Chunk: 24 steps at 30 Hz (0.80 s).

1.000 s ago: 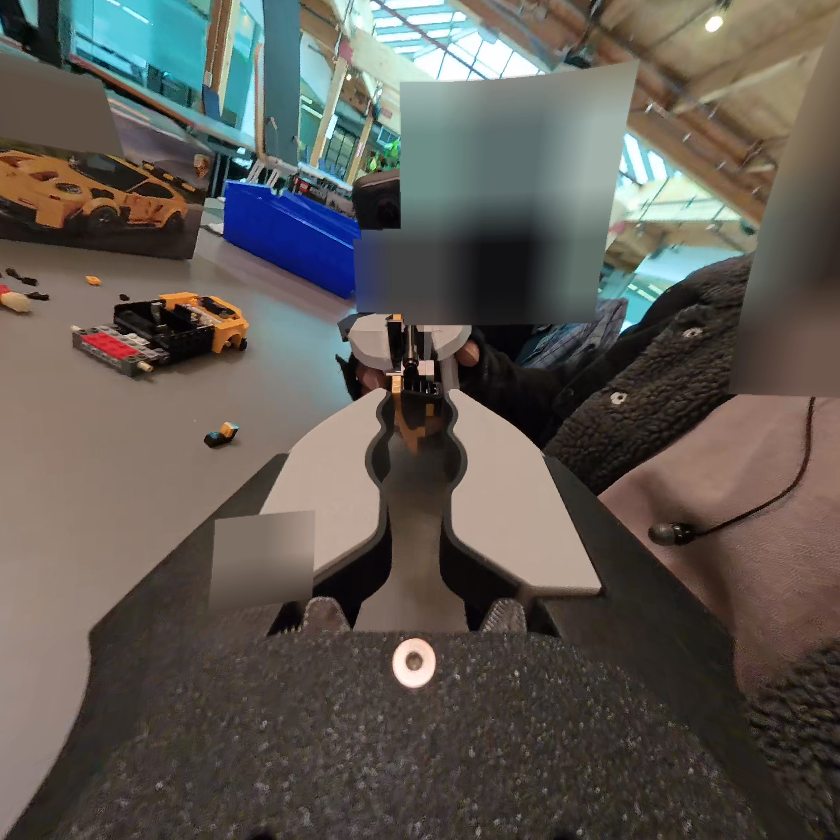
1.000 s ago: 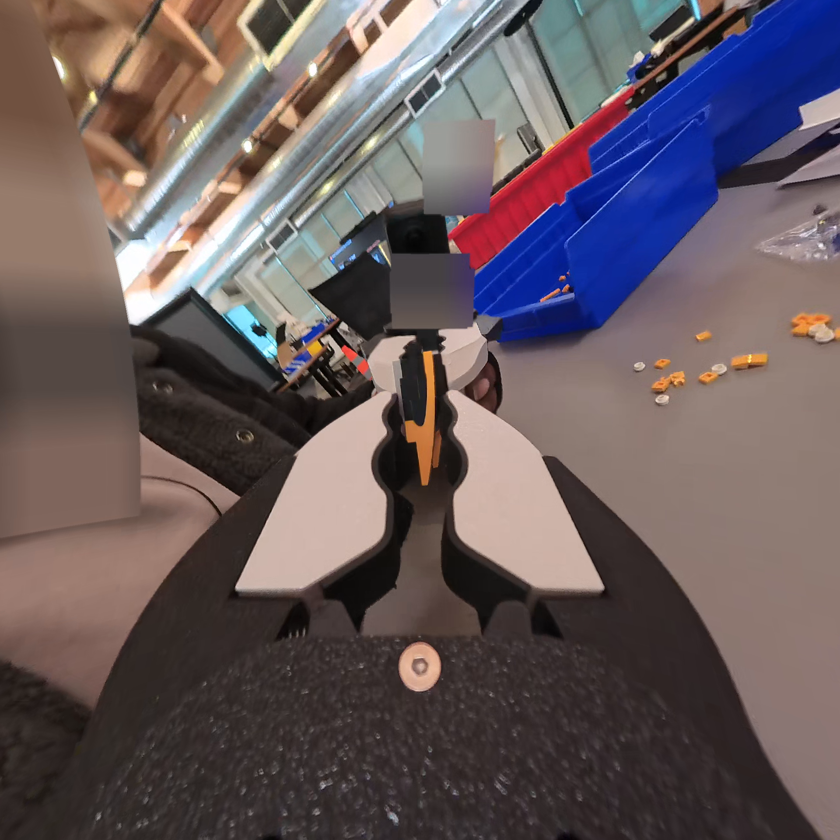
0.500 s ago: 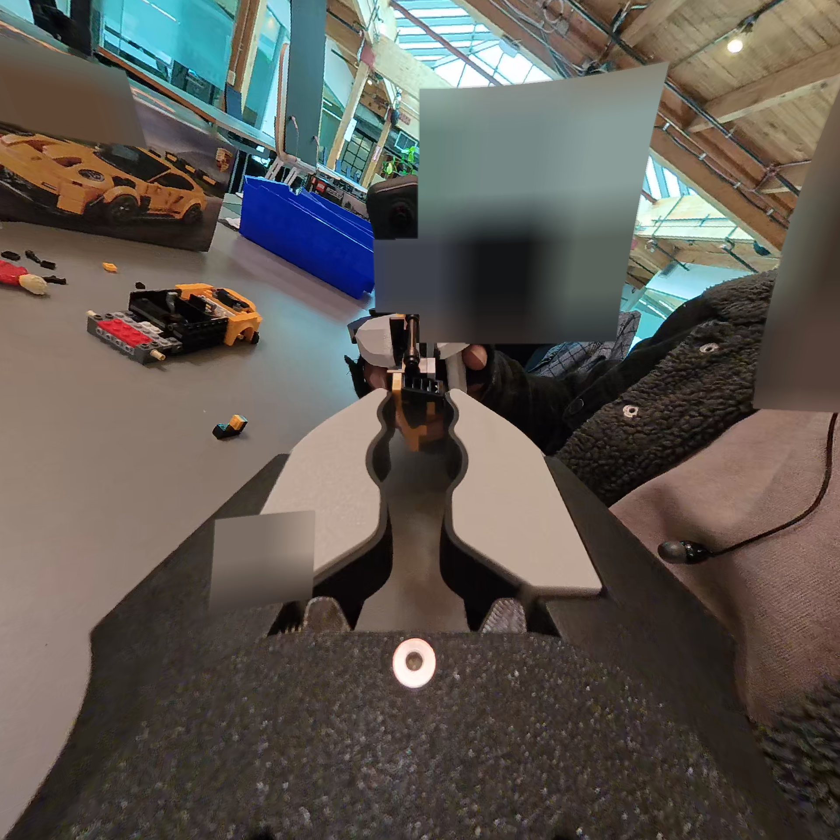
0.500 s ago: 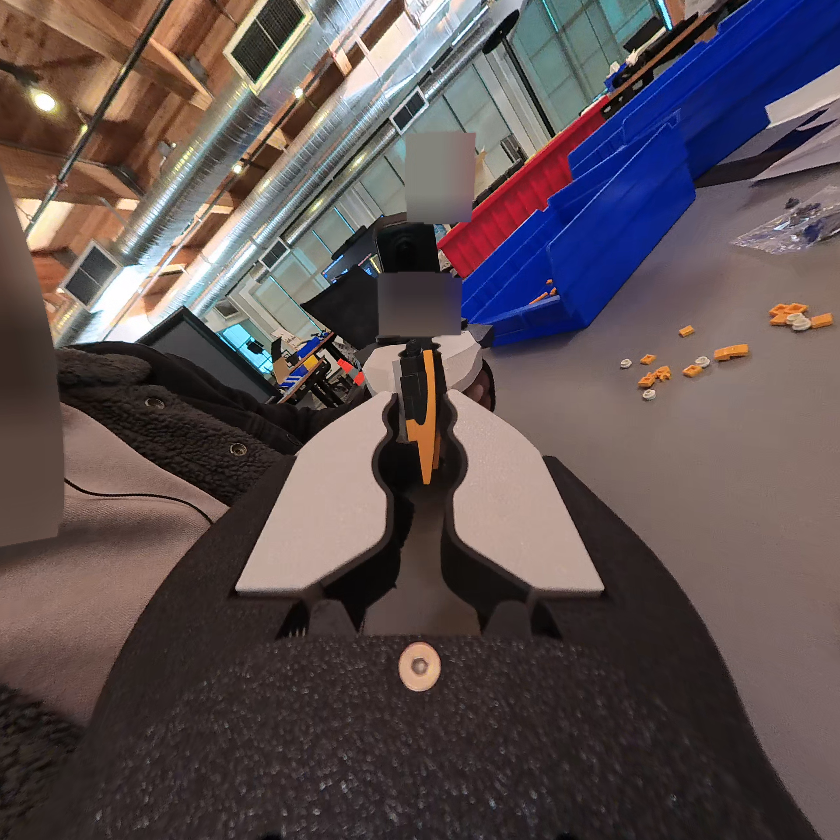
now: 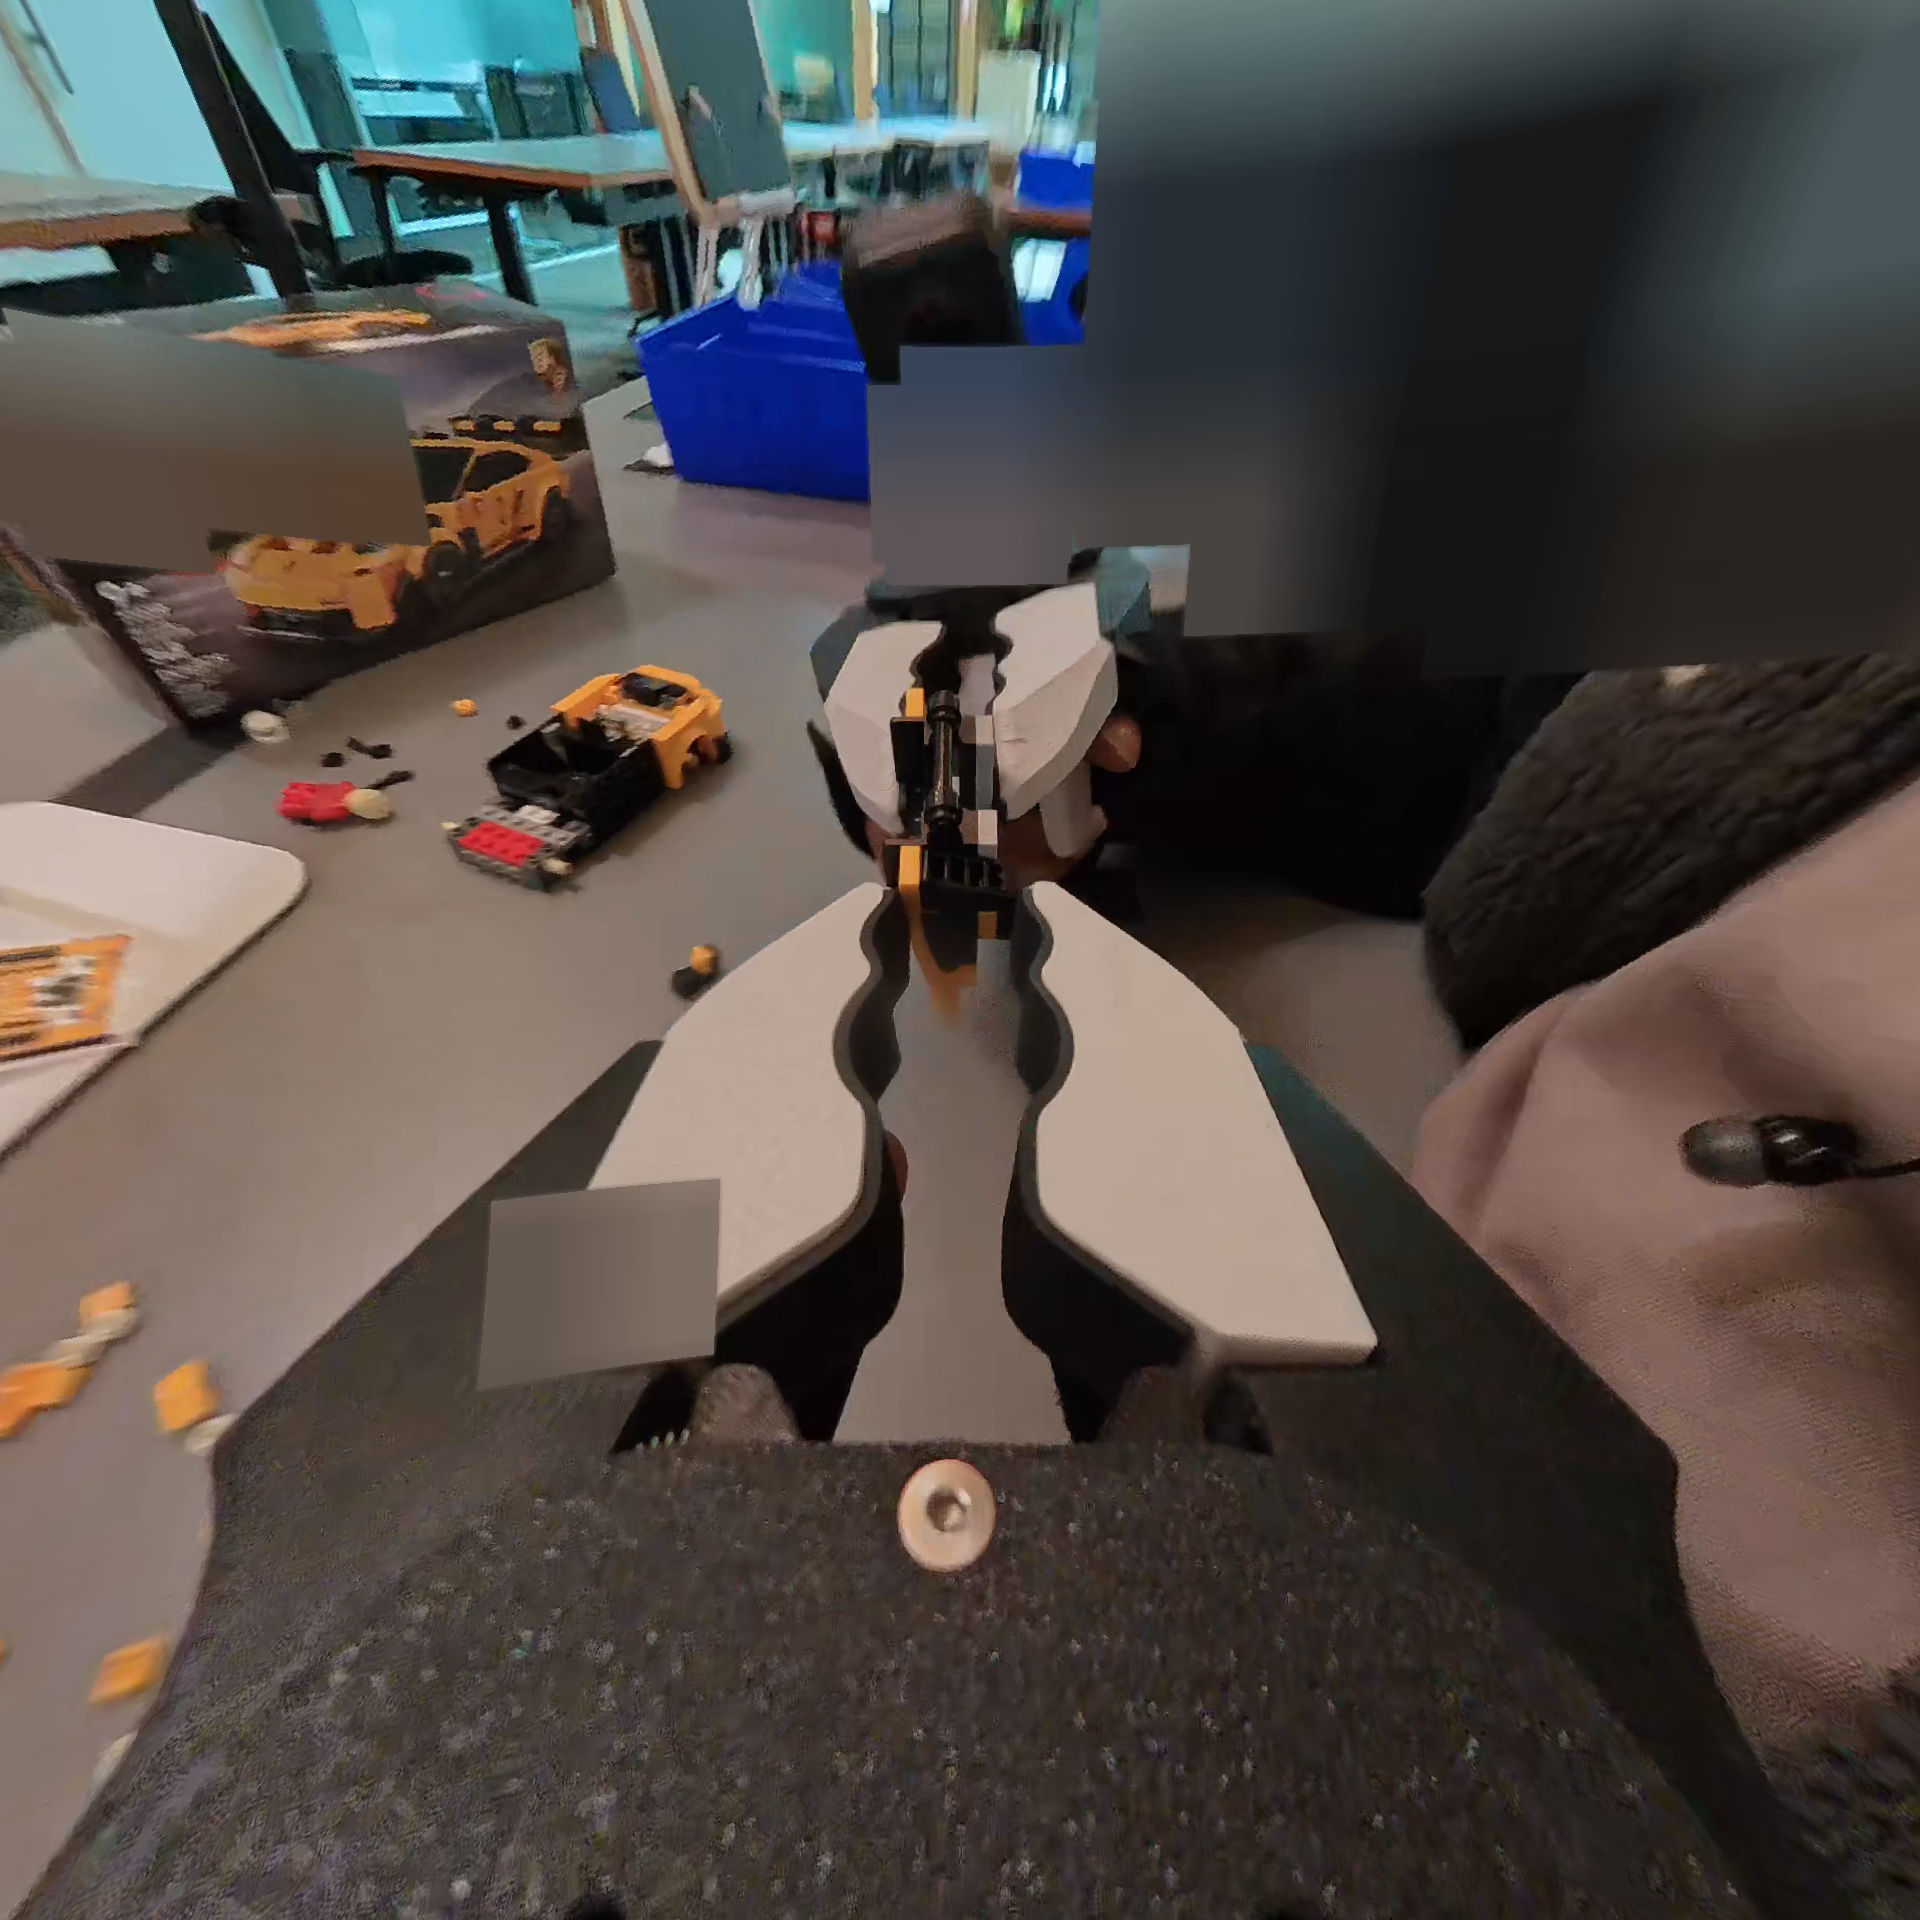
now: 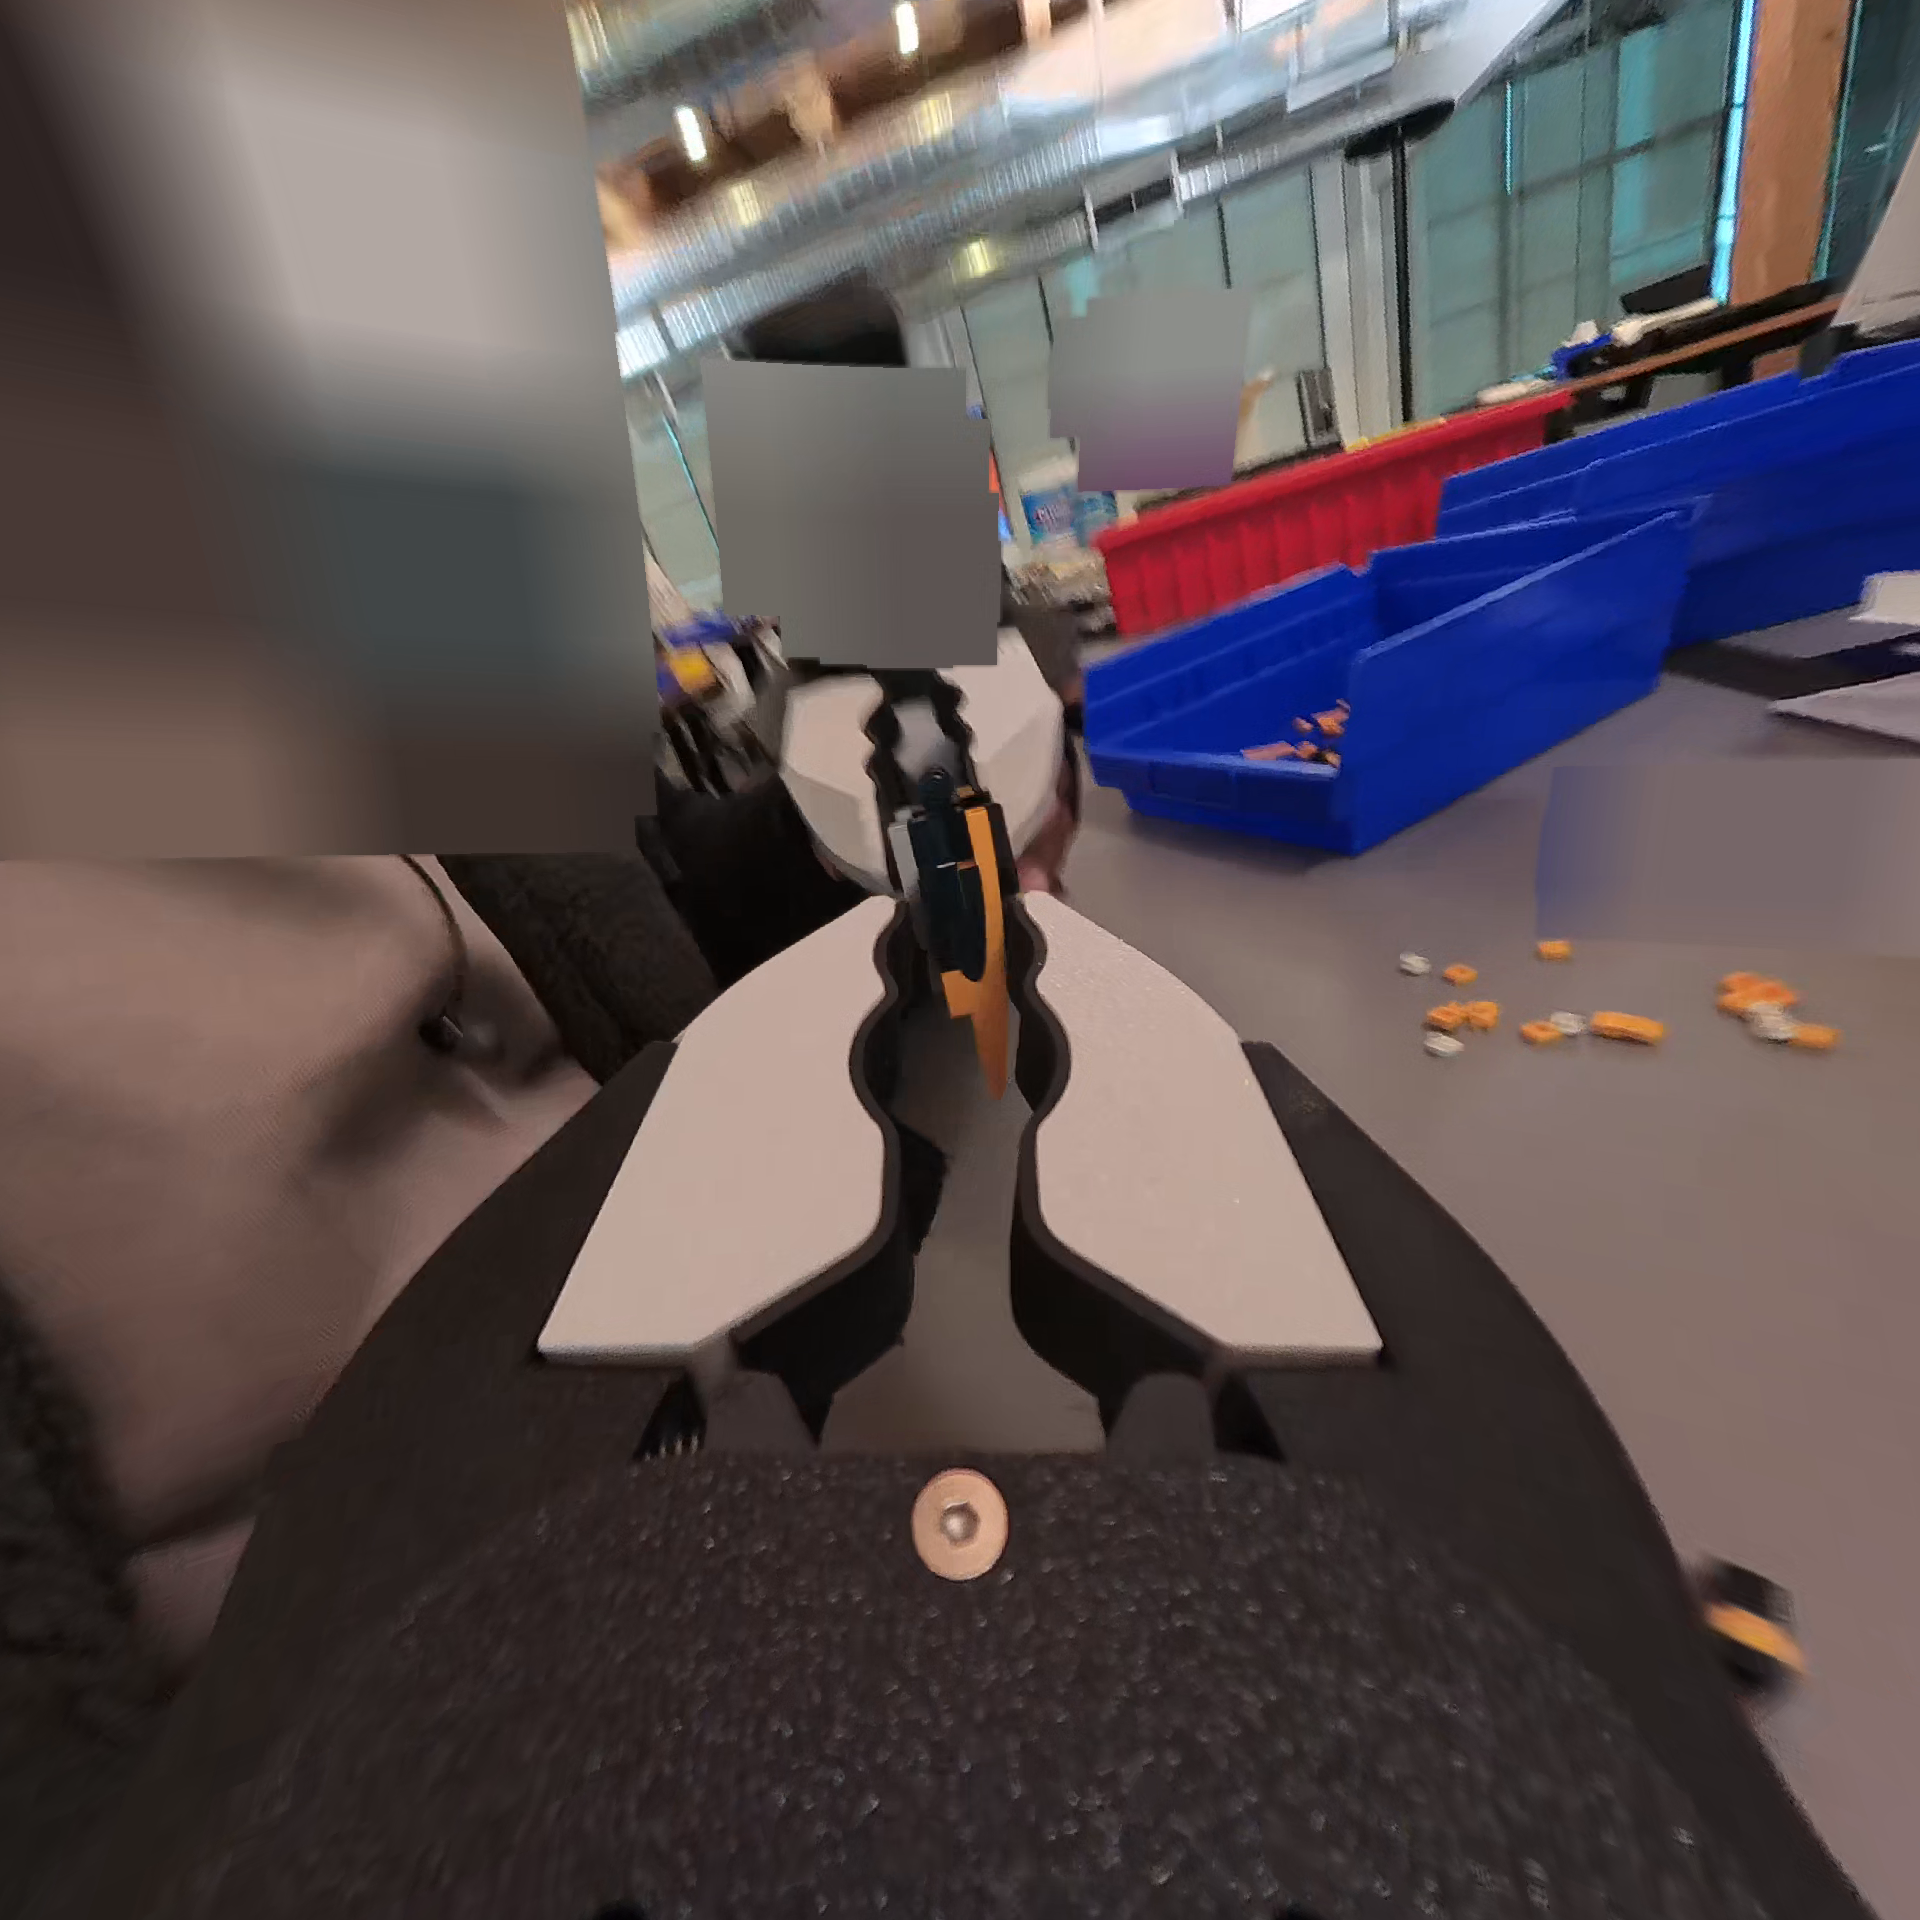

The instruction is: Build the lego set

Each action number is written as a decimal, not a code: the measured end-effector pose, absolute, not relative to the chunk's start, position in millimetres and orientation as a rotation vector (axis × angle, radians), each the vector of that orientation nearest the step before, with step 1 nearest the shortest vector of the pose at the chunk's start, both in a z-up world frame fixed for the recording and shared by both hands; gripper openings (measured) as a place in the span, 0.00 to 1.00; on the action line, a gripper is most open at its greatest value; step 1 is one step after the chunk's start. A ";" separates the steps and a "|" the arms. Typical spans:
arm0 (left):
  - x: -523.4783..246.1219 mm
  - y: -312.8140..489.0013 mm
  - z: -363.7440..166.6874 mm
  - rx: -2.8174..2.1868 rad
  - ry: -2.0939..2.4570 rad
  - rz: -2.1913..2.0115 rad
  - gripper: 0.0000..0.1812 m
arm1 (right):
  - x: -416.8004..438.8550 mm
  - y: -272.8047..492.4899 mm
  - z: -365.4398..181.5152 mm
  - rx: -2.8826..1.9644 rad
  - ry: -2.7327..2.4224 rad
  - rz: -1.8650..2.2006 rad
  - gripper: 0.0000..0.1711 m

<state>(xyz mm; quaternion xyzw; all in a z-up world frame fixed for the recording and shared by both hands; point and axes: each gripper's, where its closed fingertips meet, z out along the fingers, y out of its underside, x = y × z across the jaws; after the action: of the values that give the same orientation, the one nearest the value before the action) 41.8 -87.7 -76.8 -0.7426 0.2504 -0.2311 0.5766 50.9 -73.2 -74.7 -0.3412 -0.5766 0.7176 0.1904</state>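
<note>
two hand-held grippers meeting tip to tip over a grey bench, sharing one small lego sub-assembly.

the left hand-held gripper (image 5: 951, 914) is closed down on the orange-and-black lego sub-assembly (image 5: 948, 914), its fingers nearly together; the right hand-held gripper (image 6: 961, 935) faces it, pinching the same piece (image 6: 971, 966) from the other end, above the bench (image 5: 416, 1039). well to the left lie the half-built orange-and-black car (image 5: 597, 774), the set's box (image 5: 416, 540) and a booklet (image 5: 57, 992); loose orange pieces (image 6: 1621, 1013) and a blue bin (image 6: 1371, 717) sit on the right.
</note>
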 end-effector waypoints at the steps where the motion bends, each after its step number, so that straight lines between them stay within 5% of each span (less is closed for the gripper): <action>1: 40.3 -88.2 -79.2 -1.757 0.626 -0.465 0.11 | 49.8 -72.7 -78.9 -0.944 -1.658 1.934 0.11; 6: 23.0 -86.8 -113.0 -1.919 0.837 -0.050 0.11 | 46.3 -67.1 -104.9 -0.846 -1.903 1.381 0.21; 15: 34.8 -88.7 -140.1 -2.021 0.959 -0.029 0.11 | 35.2 -76.9 -149.1 -0.711 -2.098 0.836 0.22; 21: 41.5 -83.5 -122.3 -1.886 0.921 -0.068 0.12 | 37.4 -76.7 -131.9 -0.736 -1.968 1.087 0.13; 24: 45.8 -84.9 -96.3 -1.785 0.814 -0.231 0.21 | 45.0 -83.2 -104.0 -0.716 -1.820 1.419 0.13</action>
<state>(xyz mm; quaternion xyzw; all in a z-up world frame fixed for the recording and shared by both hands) 45.8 -84.9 -96.3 -0.7543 0.3439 -0.0976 0.5506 45.0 -83.2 -104.0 -0.2770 -0.7043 0.5489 0.3548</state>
